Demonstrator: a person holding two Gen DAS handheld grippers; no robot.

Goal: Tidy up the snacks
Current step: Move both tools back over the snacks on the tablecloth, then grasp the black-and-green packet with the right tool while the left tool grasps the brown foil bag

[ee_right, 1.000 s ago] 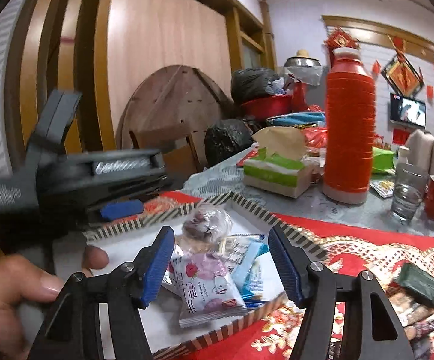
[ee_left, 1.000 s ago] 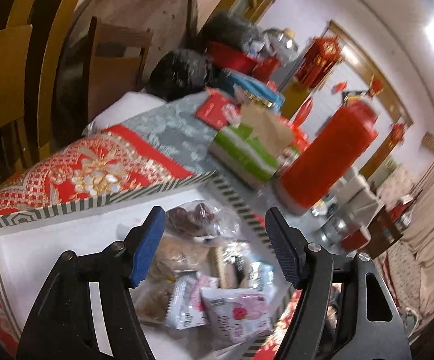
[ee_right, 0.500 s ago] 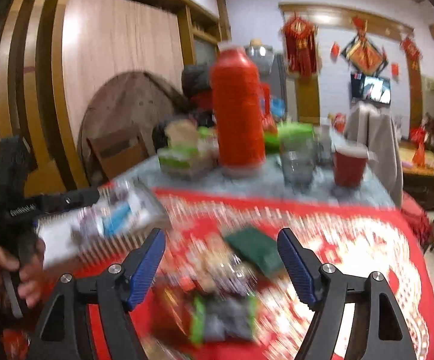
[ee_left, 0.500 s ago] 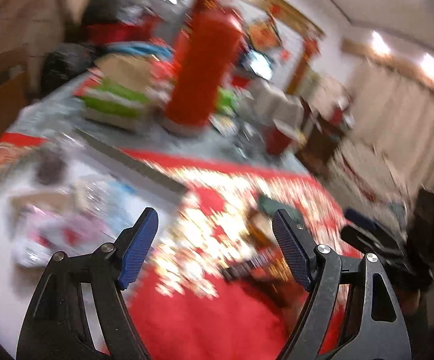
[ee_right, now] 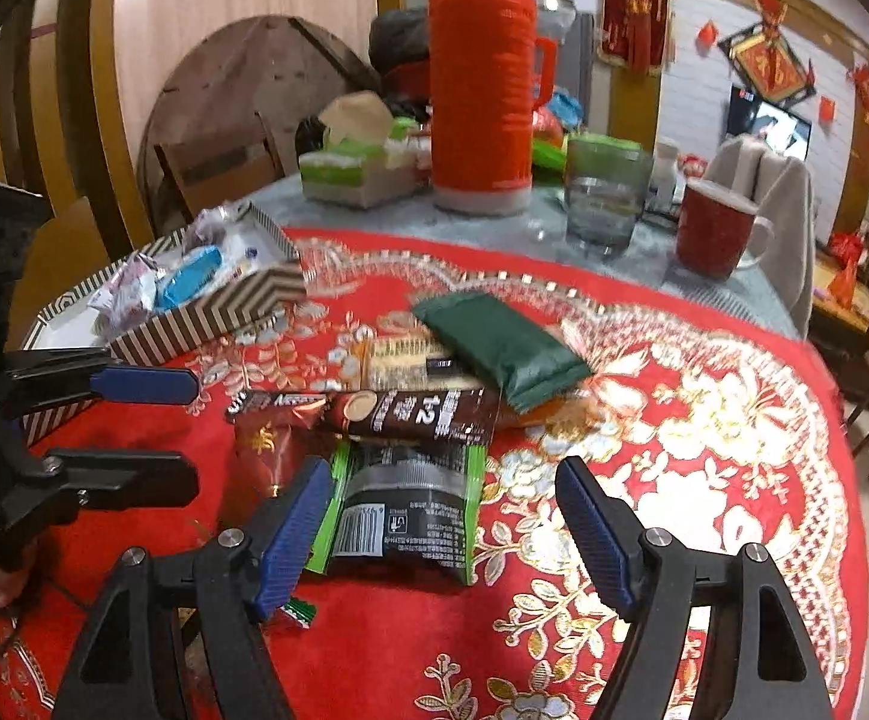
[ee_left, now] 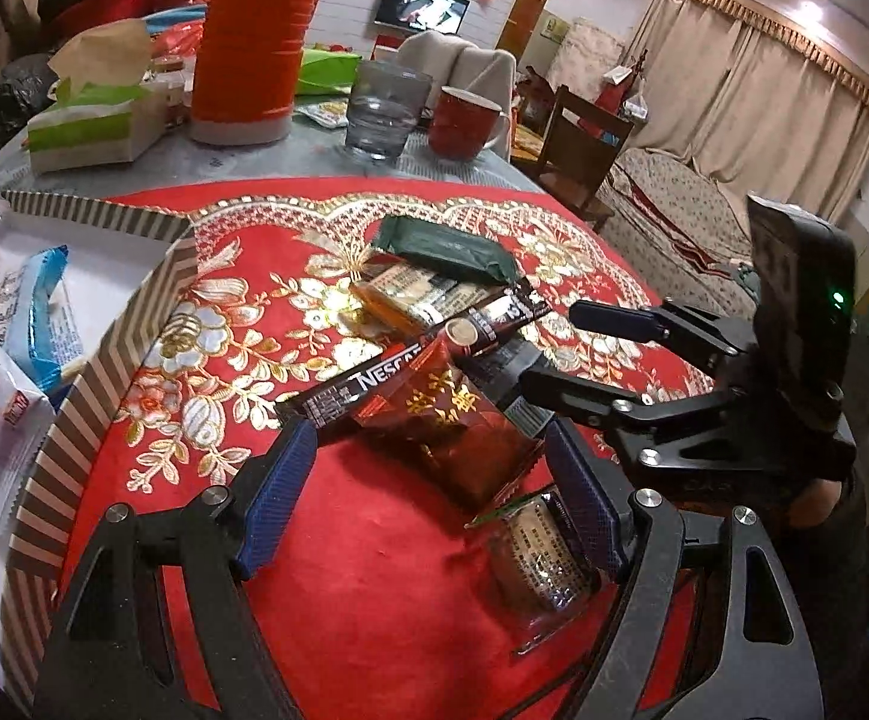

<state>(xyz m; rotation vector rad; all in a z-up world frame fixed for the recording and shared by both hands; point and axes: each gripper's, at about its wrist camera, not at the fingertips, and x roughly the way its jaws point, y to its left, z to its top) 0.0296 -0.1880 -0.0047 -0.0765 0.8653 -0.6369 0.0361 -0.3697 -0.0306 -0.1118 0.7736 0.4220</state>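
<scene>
Loose snacks lie piled on the red embroidered cloth: a green packet (ee_left: 443, 249), a Nescafe stick (ee_left: 410, 360), a red-brown packet (ee_left: 446, 426) and a clear-wrapped brown snack (ee_left: 539, 558). My left gripper (ee_left: 431, 501) stands open just over the red-brown packet, touching nothing. My right gripper (ee_right: 443, 537) hovers over a dark packet with green edges (ee_right: 404, 510); its jaws are closing, the packet lies between them, and the pads are off it. The striped tray (ee_left: 152, 312) at the left holds several packets. Each gripper shows in the other's view: the right gripper (ee_left: 560, 354) and the left gripper (ee_right: 194, 432).
Behind the pile stand a tall red thermos (ee_right: 479, 78), a drinking glass (ee_right: 605, 204), a red mug (ee_right: 713, 228) and a green tissue box (ee_right: 350, 168). The table's edge curves away at the right, with wooden chairs (ee_left: 578, 150) beyond it.
Both grippers have swung away from the striped tray to the loose pile on the red cloth. The left one rolled level. Both sets of jaws stand a little wider.
</scene>
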